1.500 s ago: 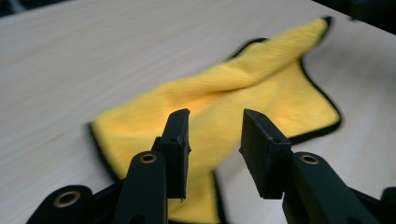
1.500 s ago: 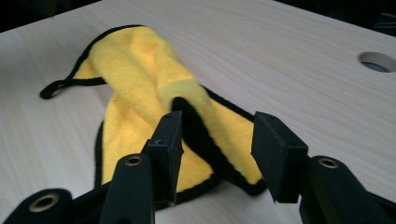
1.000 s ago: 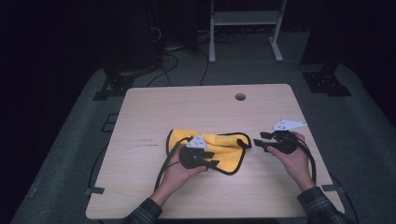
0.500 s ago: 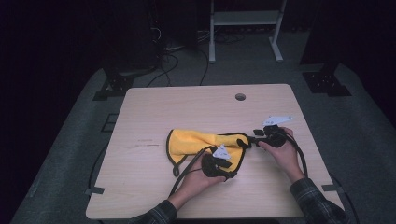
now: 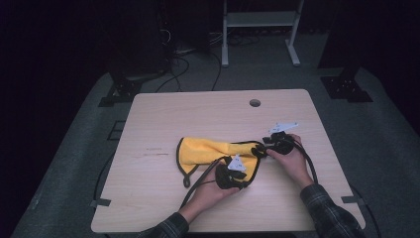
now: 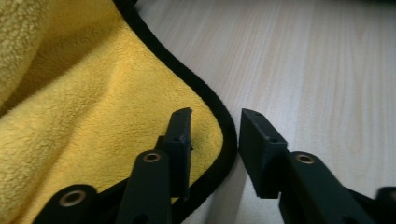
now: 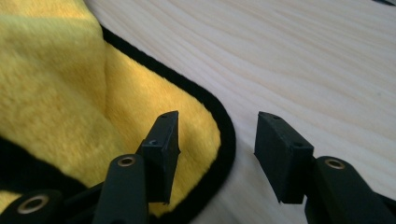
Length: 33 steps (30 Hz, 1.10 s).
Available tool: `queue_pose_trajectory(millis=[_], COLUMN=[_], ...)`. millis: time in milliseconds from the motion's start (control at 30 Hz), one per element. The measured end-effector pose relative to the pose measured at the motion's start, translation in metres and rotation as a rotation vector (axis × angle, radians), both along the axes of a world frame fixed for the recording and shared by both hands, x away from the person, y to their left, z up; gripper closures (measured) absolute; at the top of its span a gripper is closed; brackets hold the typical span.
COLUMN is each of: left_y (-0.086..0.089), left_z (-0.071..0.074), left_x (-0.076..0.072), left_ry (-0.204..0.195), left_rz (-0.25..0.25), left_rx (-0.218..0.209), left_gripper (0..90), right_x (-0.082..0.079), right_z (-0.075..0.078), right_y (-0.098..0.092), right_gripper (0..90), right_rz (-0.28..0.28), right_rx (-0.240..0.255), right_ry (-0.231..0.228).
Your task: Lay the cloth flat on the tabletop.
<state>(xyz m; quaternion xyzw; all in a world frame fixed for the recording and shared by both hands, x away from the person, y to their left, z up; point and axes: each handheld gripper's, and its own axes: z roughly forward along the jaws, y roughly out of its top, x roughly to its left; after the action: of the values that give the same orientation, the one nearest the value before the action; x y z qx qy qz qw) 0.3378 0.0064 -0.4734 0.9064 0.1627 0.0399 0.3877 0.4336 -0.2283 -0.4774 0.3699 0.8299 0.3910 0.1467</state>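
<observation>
Yellow cloth (image 5: pixel 218 152) lies bunched mid-table (image 5: pixel 163 119). Left gripper (image 6: pixel 215 133) at its 5 o'clock corner, right gripper (image 7: pixel 217 140) at 3 o'clock. Gripper views show jaws apart, straddling the black hem (image 6: pixel 219 112).

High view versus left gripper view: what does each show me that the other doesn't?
High view alone: the whole light wooden table, both hands, the right gripper at the cloth's right end, and the floor and stands behind. Left gripper view alone: the left gripper, jaws open, straddling a rounded corner of the black hem. Both share the yellow fleece cloth with black edging and the tabletop.
</observation>
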Motion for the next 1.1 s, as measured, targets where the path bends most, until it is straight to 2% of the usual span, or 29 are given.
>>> queue_pose_trajectory(millis=[67,133,167,233,300,367,467,533,667,800,967,1100], left_y=[0.000,-0.001,-0.001,-0.003,-0.003,-0.001,0.001,0.002,0.006,0.011,0.024,0.045], left_z=[0.000,0.000,0.000,0.001,0.001,0.001,0.000,-0.001,-0.001,0.001,0.007,0.016], left_x=[0.000,-0.002,-0.002,-0.005,-0.003,0.001,0.004,0.004,0.007,0.007,0.008,0.011], left_ry=[0.000,-0.023,-0.030,-0.071,-0.080,-0.052,-0.022,-0.012,0.033,0.062,0.070,0.053], left_rz=[-0.012,-0.010,-0.003,0.007,0.024,0.033,0.044,0.052,0.057,0.056,0.072,0.120], left_rx=[-0.001,0.011,0.013,0.040,0.048,0.033,0.013,0.000,-0.023,-0.017,-0.031,-0.050], left_gripper=[59.6,60.3,62.7,69.1,76.9,82.1,83.1,83.2,83.9,84.6,84.7,84.8], right_x=[0.001,0.003,0.003,0.003,0.003,0.003,0.003,0.002,0.002,0.000,-0.002,-0.004], right_z=[0.001,0.001,0.000,-0.001,-0.003,-0.003,-0.003,-0.003,-0.002,-0.001,0.002,0.004], right_y=[0.003,0.006,0.008,0.010,0.011,0.011,0.011,0.011,0.009,0.007,0.008,0.005], right_gripper=[47.9,47.6,47.6,47.5,47.4,47.5,49.2,53.7,69.1,78.9,82.0,83.0], right_rz=[0.005,0.010,0.015,0.016,0.023,0.023,0.024,0.026,0.033,0.041,0.042,0.027], right_rx=[-0.001,-0.001,-0.006,-0.009,-0.018,-0.021,-0.021,-0.018,-0.013,-0.001,-0.039,-0.044], right_ry=[-0.006,-0.008,-0.006,0.000,0.004,0.002,0.002,0.004,0.019,0.042,0.036,0.038])
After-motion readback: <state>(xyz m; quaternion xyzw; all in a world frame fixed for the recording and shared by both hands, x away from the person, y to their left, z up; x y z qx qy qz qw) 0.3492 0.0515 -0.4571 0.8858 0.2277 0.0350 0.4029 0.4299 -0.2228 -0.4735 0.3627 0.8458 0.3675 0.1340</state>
